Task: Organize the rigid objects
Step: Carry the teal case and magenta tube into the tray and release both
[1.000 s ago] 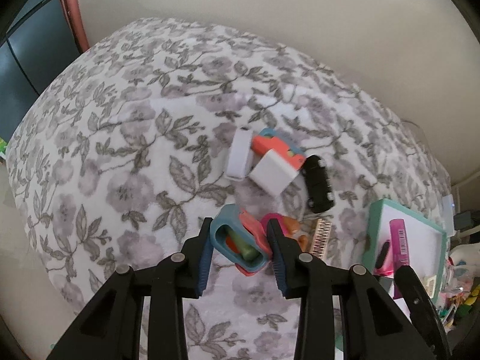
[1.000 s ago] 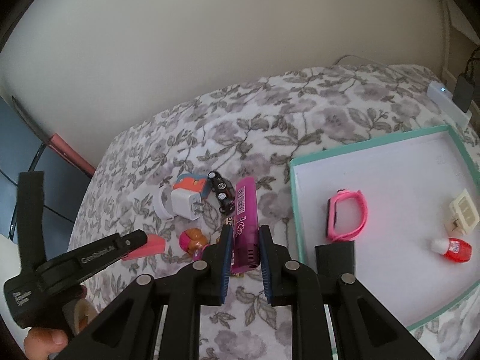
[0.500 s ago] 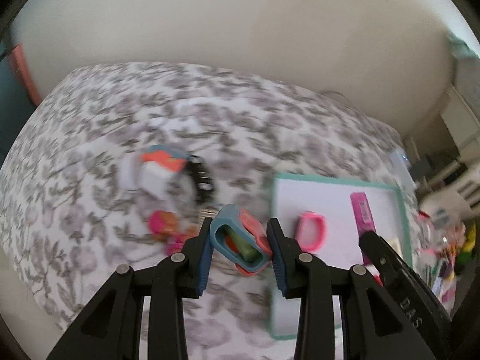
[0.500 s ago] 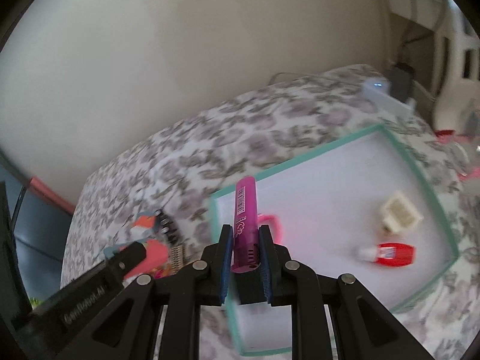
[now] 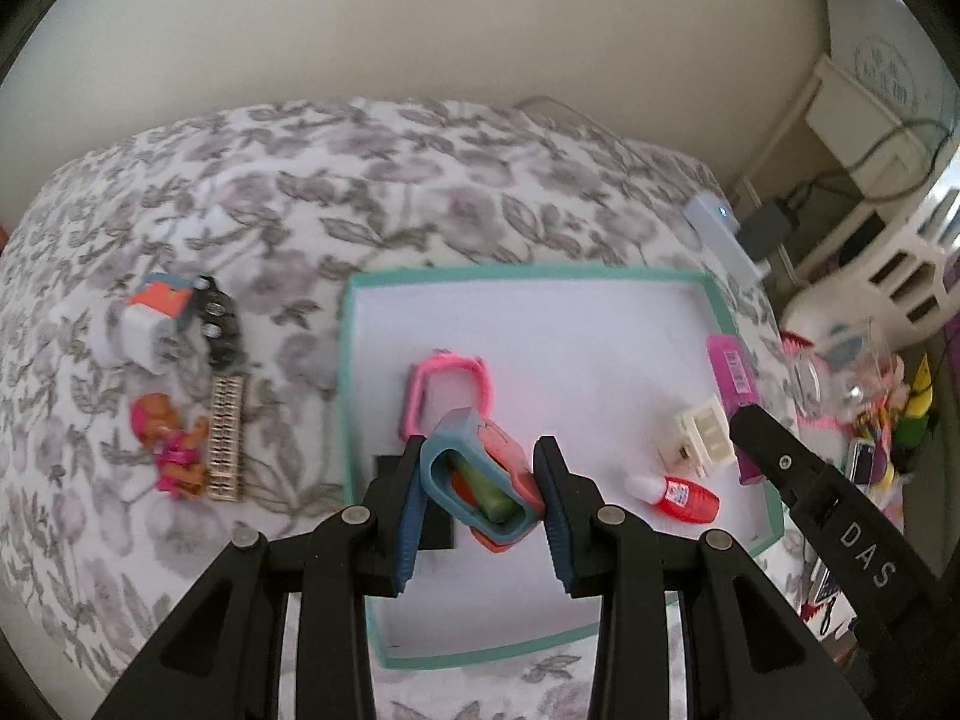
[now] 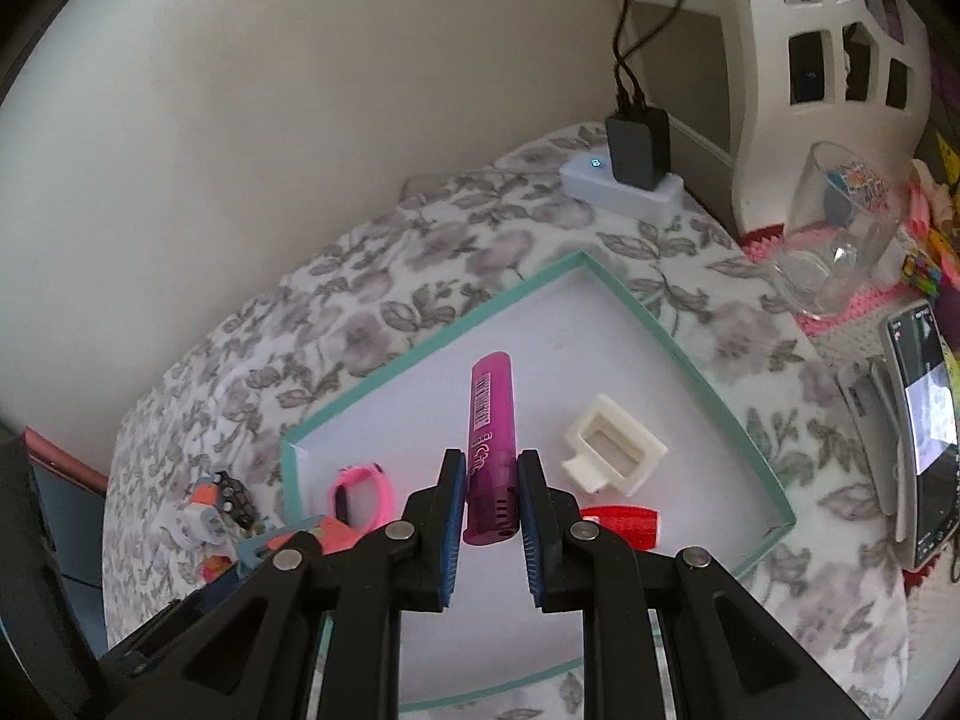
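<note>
My left gripper point(image 5: 480, 468) is shut on a blue and coral toy case point(image 5: 480, 483) with a green piece inside, held above the white tray with a teal rim point(image 5: 347, 360). My right gripper point(image 6: 491, 483) is shut on a magenta tube point(image 6: 491, 432), hanging over the same tray point(image 6: 720, 396). In the tray lie a pink watch point(image 5: 447, 387), a cream plastic piece point(image 5: 702, 435) and a small red bottle point(image 5: 684, 495). Left of the tray on the floral cloth sit a white block with an orange card point(image 5: 147, 324), a black toy car point(image 5: 219, 324), a small doll point(image 5: 171, 444) and a beige strip point(image 5: 227, 438).
A white power strip point(image 6: 624, 186) with a black plug point(image 6: 636, 147) lies at the cloth's far edge by the wall. A glass cup point(image 6: 834, 234), a phone point(image 6: 921, 420) and a white basket point(image 6: 822, 30) stand to the right of the tray.
Both grippers have swung right, from over the loose pile on the cloth to over the tray, each still holding its object. Both wrists have rolled somewhat.
</note>
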`<state>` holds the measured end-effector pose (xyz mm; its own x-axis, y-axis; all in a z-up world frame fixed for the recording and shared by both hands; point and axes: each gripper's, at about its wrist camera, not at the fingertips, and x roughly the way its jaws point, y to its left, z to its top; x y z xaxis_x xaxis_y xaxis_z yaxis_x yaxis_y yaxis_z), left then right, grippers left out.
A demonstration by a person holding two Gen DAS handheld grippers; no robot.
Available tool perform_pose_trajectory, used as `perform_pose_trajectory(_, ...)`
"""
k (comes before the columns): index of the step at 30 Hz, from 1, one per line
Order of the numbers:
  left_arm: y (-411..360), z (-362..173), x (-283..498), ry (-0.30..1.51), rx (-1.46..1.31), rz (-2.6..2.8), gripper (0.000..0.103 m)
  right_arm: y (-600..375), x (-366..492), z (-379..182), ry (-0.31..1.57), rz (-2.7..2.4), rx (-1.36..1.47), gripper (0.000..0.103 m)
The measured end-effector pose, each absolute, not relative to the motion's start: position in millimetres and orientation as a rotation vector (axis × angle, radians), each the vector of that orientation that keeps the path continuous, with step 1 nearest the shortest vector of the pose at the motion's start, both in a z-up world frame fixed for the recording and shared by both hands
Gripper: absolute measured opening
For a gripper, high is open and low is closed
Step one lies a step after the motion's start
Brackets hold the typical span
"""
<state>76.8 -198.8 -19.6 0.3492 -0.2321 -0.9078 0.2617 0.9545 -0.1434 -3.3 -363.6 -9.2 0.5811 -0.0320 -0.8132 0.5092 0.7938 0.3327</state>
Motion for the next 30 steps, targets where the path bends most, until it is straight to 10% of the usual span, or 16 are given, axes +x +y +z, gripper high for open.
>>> perform_pose_trajectory(30, -204, -44, 81, 1.218, 0.048, -0.358, 0.040, -355, 10, -38, 1.035, -0.364, 0.560, 0.019)
